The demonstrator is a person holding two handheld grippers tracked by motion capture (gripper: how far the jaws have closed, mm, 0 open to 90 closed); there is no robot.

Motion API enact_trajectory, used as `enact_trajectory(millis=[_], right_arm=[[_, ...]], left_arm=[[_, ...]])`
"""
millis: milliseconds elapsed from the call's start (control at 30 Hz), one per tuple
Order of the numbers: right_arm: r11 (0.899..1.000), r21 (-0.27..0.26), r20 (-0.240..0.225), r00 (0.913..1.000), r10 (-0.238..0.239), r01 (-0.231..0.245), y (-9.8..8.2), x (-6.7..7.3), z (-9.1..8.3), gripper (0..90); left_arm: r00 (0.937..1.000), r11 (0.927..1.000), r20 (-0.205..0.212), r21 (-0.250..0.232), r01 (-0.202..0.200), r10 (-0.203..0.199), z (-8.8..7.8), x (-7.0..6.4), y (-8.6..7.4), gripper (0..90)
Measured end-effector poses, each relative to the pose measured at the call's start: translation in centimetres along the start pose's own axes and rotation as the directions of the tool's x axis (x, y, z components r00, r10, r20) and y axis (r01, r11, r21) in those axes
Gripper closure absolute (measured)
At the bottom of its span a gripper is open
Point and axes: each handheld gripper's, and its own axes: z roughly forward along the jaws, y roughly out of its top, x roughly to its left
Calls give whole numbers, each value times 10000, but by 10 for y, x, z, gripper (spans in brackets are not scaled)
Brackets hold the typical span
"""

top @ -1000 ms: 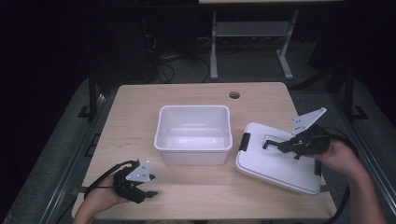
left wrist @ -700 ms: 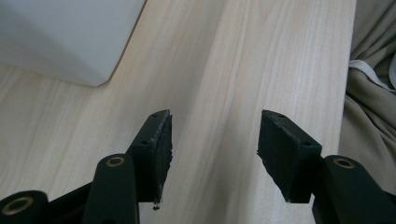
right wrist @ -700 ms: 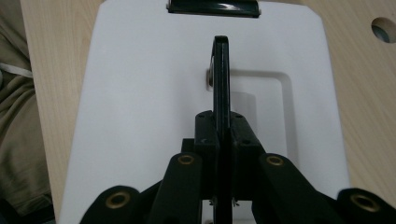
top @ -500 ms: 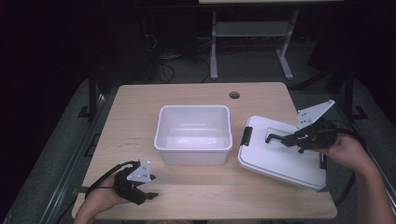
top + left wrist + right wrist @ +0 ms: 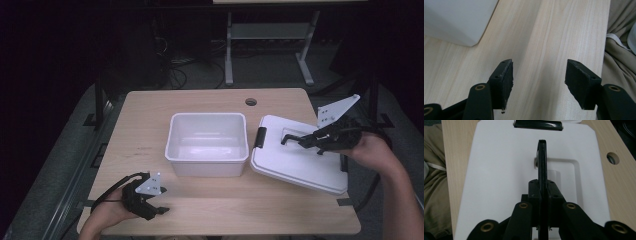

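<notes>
Here, right hand-held gripper (image 5: 300,141) level, clamping lid handle (image 5: 542,157)

One white bin (image 5: 207,145), one lid (image 5: 300,162), two hand-held grippers.

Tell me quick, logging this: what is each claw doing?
Left claw: open, nothing between its jaws, which have just been opening.
Right claw: shut on the lid's handle.
</notes>
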Motion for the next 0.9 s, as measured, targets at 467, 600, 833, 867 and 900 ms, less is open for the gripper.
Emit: enact_trajectory(millis=[467, 600, 833, 867, 900], right_arm=[[9999, -86, 64, 9999, -118, 119, 16, -2, -4, 836], [9998, -123, 16, 9998, -183, 184, 19, -4, -3, 836], [9994, -221, -23, 9996, -282, 281, 30, -6, -4, 836], [9994, -219, -23, 9996, -278, 278, 32, -6, -4, 836], [9993, -194, -40, 9995, -315, 314, 34, -7, -5, 836]], left_arm=[[9997, 9996, 47, -160, 233, -232, -3, 0, -1, 360], [9997, 9994, 21, -224, 257, -257, -5, 0, -1, 351], [9995, 9993, 30, -228, 301, -301, -4, 0, -2, 334], [9995, 9992, 19, -214, 326, -326, -4, 1, -2, 334], [9994, 9992, 9, -219, 337, -337, -4, 1, -2, 334]])
